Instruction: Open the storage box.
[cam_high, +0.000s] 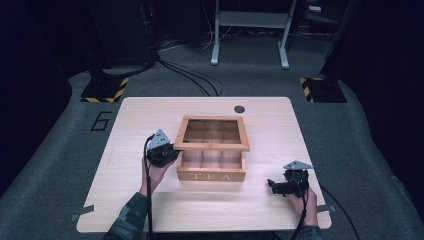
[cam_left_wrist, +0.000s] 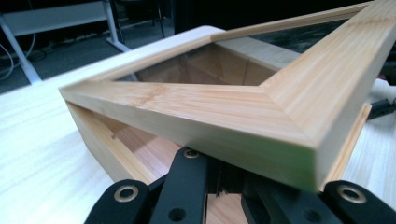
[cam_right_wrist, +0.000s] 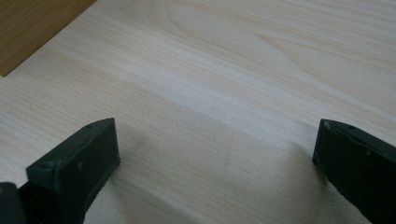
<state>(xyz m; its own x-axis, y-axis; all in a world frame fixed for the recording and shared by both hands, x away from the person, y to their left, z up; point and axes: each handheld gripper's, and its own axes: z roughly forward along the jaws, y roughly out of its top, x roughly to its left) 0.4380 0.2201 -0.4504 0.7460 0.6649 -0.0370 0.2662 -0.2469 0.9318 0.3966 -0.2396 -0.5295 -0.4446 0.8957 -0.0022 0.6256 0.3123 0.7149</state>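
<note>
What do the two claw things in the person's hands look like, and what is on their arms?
Both claws are black. The left claw and the right claw each carry a grey three-cornered plate on top and trail a black cable back along the arm. In the right gripper view the jaws are chunky black blocks with small round holes. The left sleeve is dark green with a mottled pattern; the right sleeve looks similar.

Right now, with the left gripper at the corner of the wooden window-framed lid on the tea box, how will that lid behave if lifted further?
The wooden framed lid looks rigid, so it should swing as one piece, probably hinged at the back. Its clear pane suggests some fragility if dropped. The light wooden tea box might slide on the smooth pale table, since the right gripper rests apart from it.
</note>
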